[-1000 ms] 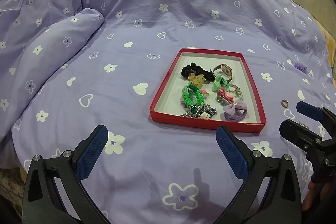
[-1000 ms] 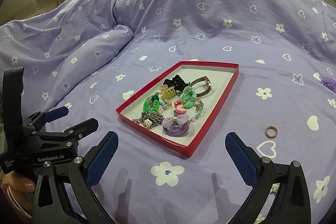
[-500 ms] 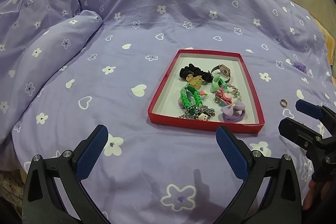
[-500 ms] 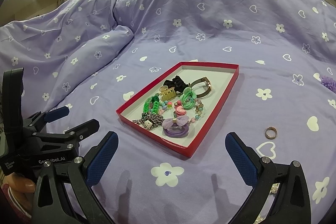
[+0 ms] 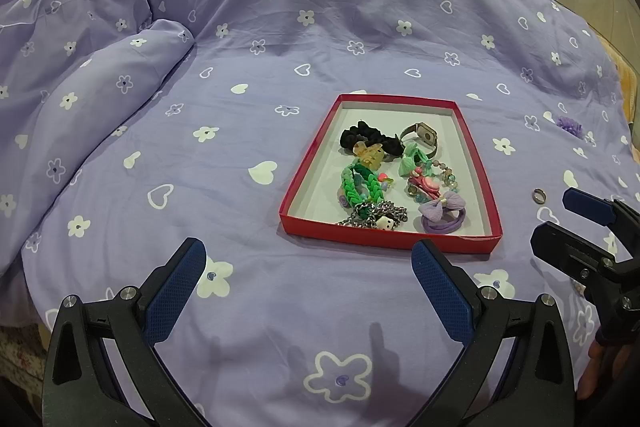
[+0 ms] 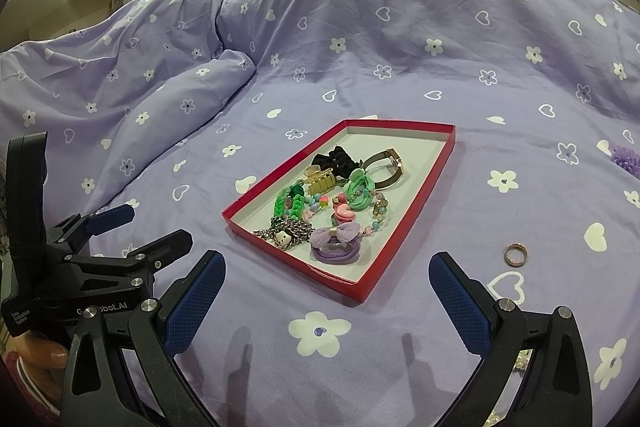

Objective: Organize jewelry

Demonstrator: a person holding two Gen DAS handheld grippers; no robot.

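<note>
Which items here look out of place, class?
The ring and a purple flower piece lie loose on the bedspread, right of the red tray that holds the other jewelry.

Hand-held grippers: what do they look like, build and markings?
Both match. The left hand-held gripper and right hand-held gripper each have a black plastic frame with silver screws and two angled fingers faced with dark blue textured pads. In the right wrist view the left unit's black body bears white lettering, partly readable as "GenRobot.AI", plus a small label. No cables or sleeves visible.
</note>
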